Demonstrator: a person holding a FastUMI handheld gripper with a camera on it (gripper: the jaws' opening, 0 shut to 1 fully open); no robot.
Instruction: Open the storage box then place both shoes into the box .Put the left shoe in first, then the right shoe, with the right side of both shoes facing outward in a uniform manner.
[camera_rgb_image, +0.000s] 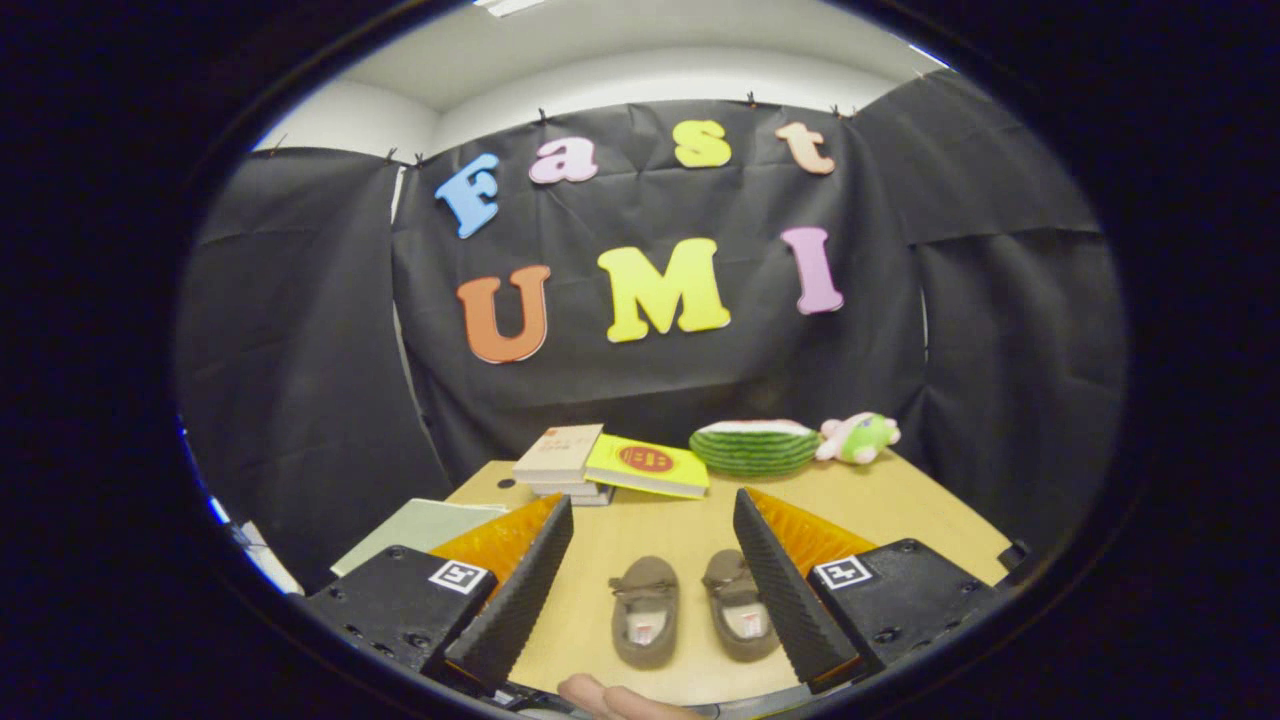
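Two shoes (690, 608) between spread fingers (520, 590)

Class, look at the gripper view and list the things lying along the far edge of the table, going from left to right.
Stack of pale books → yellow book → watermelon-slice toy → green and pink plush toy. The two brown shoes lie nearer, between the open gripper fingers.

The 2 shoes (690, 608) looked soft and suede-like, matt; the table (900, 505) was smooth pale wood; at 12 o'clock, glossy-covered books (610, 462).
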